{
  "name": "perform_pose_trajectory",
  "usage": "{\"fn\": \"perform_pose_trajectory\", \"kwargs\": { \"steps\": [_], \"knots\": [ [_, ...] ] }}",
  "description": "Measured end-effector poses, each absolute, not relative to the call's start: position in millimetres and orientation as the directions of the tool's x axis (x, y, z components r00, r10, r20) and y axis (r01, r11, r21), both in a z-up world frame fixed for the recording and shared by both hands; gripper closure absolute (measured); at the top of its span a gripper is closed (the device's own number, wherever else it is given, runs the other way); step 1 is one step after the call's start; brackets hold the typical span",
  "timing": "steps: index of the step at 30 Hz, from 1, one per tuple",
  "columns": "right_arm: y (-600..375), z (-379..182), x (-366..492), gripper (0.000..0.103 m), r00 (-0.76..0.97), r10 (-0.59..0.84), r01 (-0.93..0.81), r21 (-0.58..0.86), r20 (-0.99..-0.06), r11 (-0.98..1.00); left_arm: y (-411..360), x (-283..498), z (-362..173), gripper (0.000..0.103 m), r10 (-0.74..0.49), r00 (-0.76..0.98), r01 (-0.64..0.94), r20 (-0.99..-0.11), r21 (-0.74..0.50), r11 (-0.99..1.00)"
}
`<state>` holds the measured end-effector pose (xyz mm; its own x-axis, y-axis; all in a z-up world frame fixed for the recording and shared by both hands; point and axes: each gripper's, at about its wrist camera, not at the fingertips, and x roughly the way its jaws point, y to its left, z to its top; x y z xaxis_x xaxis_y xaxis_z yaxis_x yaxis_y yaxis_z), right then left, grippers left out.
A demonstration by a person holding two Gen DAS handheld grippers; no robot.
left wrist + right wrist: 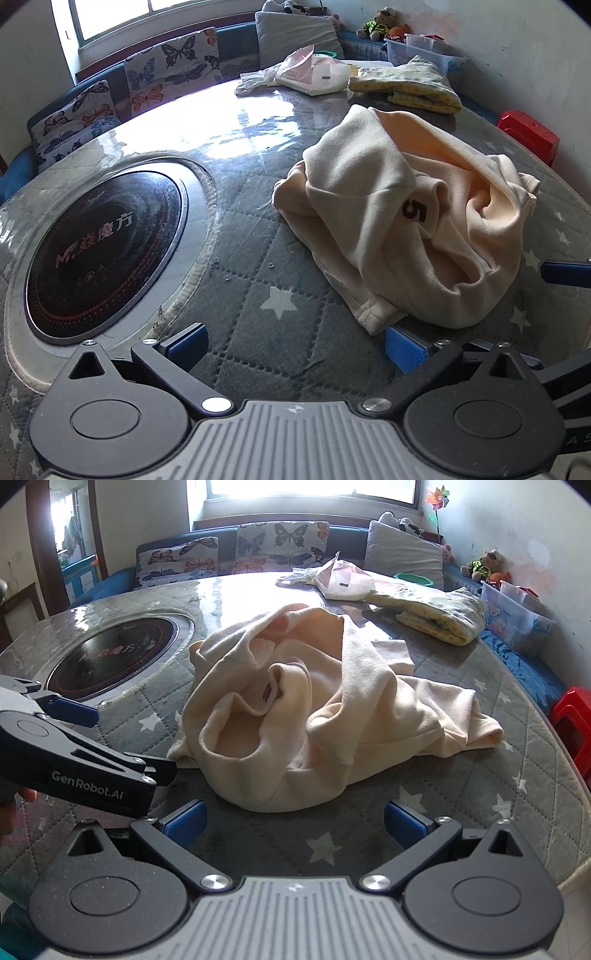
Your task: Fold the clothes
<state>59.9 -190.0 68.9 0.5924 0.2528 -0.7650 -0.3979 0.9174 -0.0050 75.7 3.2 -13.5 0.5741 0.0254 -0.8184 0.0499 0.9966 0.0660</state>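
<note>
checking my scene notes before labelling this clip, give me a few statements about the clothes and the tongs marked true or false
1. The cream garment lies crumpled on the table, not yet folded. True.
2. The right tongs are shut on the cream garment. False: they stand open, short of its near edge, holding nothing.
3. A folded yellow patterned cloth sits beyond the cream garment. True.
4. The left tongs are open. True.
5. The round black cooktop set into the table is covered by the cream garment. False: it is bare, and the garment lies to its right.
</note>
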Motion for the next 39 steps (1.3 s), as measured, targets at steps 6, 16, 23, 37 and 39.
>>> {"fn": "perform_pose_trajectory", "kwargs": {
  "steps": [6,16,23,37,39],
  "knots": [
    [-190.0,64.8,66.0,0.000,0.575,0.239,-0.407,-0.020,-0.783,0.913,3.0,83.8,-14.4,0.000,0.020,0.565,0.052,-0.825,0.059,0.997],
    [-186.3,62.9,72.6,0.000,0.572,0.197,-0.396,-0.058,-0.796,0.917,2.4,90.3,-16.2,0.000,0.015,0.557,0.061,-0.830,0.059,0.996],
    [-184.7,63.7,75.9,0.000,0.579,0.169,-0.387,-0.087,-0.798,0.918,1.6,91.0,-14.4,0.000,0.024,0.557,0.060,-0.830,0.069,0.996],
    [-178.9,65.8,74.2,0.000,0.598,0.128,-0.382,-0.141,-0.792,0.913,-0.2,91.9,-13.5,0.000,0.035,0.557,0.060,-0.830,0.082,0.995],
    [-178.6,65.8,74.2,0.000,0.599,0.125,-0.381,-0.144,-0.791,0.913,-0.2,91.9,-13.4,0.000,0.035,0.557,0.060,-0.830,0.082,0.995]
  ]
}}
